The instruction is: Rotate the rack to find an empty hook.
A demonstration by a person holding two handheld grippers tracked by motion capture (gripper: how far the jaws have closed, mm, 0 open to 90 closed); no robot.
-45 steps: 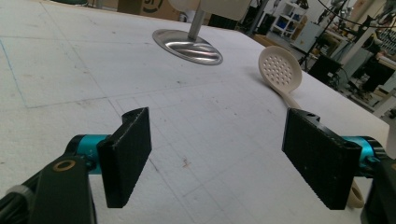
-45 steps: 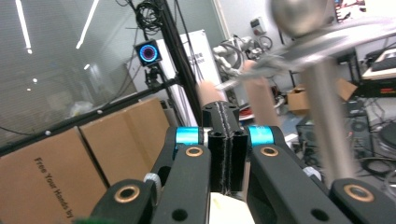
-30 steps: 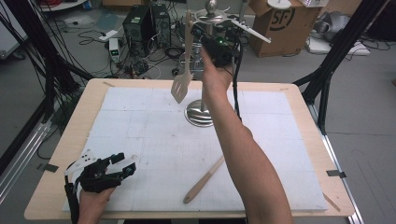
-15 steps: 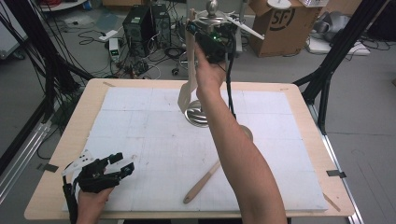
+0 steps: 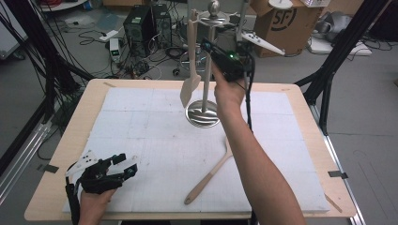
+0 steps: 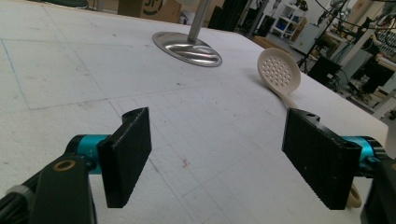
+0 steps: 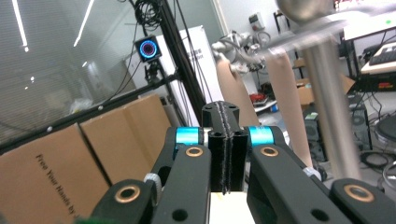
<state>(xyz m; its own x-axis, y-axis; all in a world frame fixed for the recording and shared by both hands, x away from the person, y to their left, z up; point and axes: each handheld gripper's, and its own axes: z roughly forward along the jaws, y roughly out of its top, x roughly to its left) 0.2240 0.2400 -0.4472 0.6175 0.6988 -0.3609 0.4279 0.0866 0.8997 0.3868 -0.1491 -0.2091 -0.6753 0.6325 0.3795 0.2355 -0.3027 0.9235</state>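
A metal utensil stand point(image 5: 202, 115) rises from a round base at the back middle of the white board. A beige spatula point(image 5: 190, 86) hangs from a hook at its top, left of the pole. A beige slotted spoon point(image 5: 209, 178) lies on the board, its head partly behind my right forearm; its perforated head point(image 6: 279, 72) is plain in the left gripper view. My right gripper point(image 5: 209, 47) is held high beside the stand's top, jaws shut point(image 7: 222, 112) with nothing between them. My left gripper point(image 5: 127, 165) rests open at the front left, empty point(image 6: 224, 154).
The stand's pole point(image 7: 329, 116) and the spatula's blurred handle point(image 7: 285, 102) are close on the right in the right gripper view. Cardboard boxes point(image 5: 281, 21), computer cases point(image 5: 141, 23) and cables lie on the floor beyond the table's far edge.
My right gripper has drawn back to the right and slightly down from the stand's top. The spatula swung and now hangs on the stand. The left gripper kept still.
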